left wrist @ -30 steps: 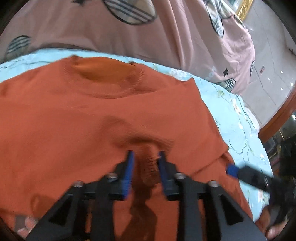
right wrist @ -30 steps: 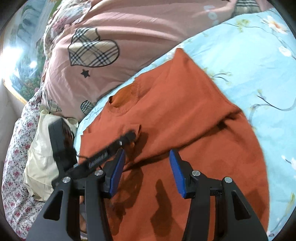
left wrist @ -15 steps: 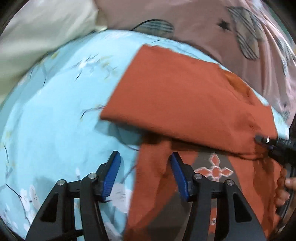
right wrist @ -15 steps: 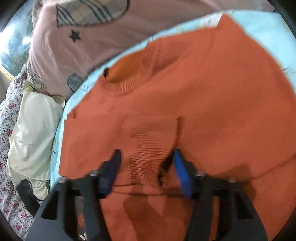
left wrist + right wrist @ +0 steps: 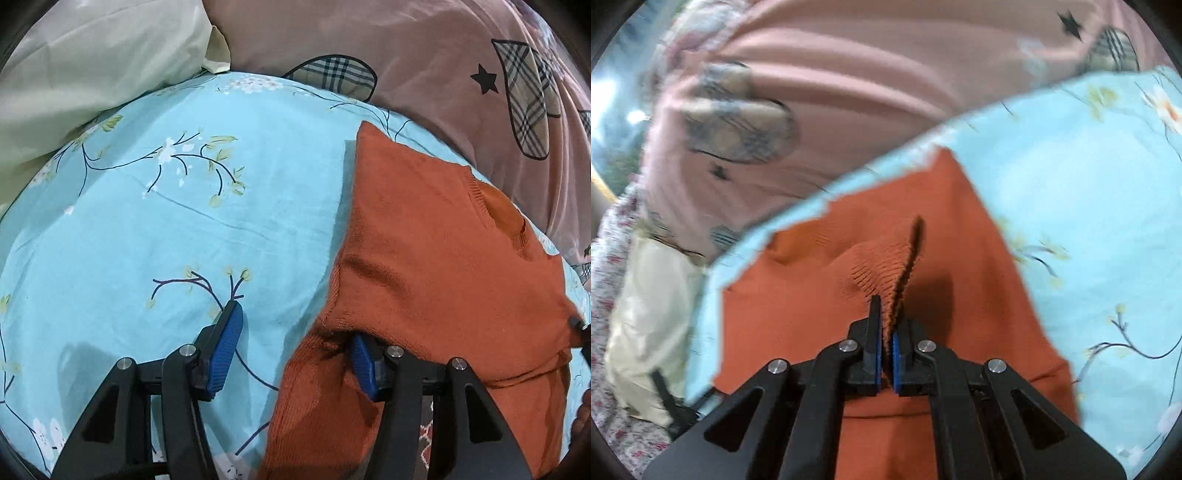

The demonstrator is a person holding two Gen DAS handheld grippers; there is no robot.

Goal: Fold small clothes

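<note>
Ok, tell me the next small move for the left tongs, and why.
Probably shut the left tongs on the orange sweater. They are open at its edge, one finger on the blue sheet, the other tucked under a fold. The right tongs already pinch a ribbed fold, so a second hold would let both lift together.

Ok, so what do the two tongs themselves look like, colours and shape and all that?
Both look alike. The left tongs and right tongs are matte black plastic with angular arms, triangular cut-outs and round silver screw heads at the joints. Each finger carries a ribbed blue pad. No cables, markings or sleeves show on them.
</note>
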